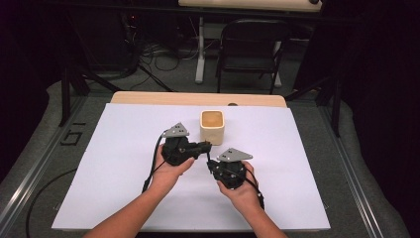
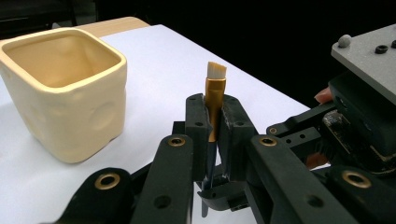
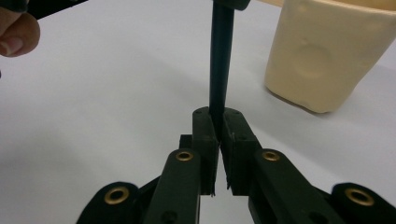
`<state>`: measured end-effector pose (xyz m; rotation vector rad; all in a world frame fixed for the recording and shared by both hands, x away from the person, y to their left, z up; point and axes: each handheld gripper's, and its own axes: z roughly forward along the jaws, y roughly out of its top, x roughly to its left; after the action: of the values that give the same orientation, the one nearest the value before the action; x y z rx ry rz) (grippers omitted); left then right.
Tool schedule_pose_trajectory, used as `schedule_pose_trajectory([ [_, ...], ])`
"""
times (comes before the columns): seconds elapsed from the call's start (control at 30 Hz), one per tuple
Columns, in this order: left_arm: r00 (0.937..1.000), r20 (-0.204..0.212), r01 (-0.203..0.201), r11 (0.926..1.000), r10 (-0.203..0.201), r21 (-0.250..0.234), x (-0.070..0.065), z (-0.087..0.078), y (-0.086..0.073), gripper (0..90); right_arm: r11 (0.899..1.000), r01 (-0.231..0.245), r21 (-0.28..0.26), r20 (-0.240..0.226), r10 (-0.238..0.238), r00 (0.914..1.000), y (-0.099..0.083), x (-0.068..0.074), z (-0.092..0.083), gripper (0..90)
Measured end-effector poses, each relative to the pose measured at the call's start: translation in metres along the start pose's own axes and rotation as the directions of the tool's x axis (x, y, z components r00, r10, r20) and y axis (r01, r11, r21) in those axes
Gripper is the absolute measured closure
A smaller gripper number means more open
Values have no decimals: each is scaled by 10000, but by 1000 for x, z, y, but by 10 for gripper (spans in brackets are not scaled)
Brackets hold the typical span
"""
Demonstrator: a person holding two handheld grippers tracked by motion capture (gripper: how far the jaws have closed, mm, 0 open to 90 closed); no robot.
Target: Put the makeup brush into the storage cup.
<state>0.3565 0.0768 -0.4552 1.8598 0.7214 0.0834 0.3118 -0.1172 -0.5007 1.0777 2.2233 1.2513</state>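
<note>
Both grippers hold one small paintbrush over the middle of the white table. The left gripper clamps its gold ferrule, white bristles up; the right gripper pinches the dark handle. The cream square pot stands just beyond, toward the far edge.

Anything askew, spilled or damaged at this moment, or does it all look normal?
Nothing spilled or broken. One oddity: both grippers clamp the same paintbrush. The left gripper grips its gold ferrule, the right gripper its dark handle. The cream cup stands upright on the white sheet.
</note>
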Motion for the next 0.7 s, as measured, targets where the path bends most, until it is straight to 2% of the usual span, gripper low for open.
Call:
schedule_pose_trajectory([
  [0.2,10000,-50,-78,9999,78,-70,0,-2,3,838,9998,-91,-165,-77,89,9999,1,0,-1,829],
  [0.3,9995,-263,-155,9998,151,-148,1,-5,7,838,9994,-238,-235,-153,235,9996,0,-1,-2,765],
  [0.47,9980,-582,-266,9992,249,-296,4,-9,12,838,9993,-239,-303,-37,238,9997,-1,-2,-3,727],
  [0.6,9941,-957,-528,9983,503,-237,9,-12,20,838,9990,-274,-350,-66,272,9996,-3,-3,-2,652],
  [0.7,9924,-1112,-556,9981,522,-280,11,-14,22,838,9992,-204,-349,-20,203,9998,-4,-3,-2,626],
])
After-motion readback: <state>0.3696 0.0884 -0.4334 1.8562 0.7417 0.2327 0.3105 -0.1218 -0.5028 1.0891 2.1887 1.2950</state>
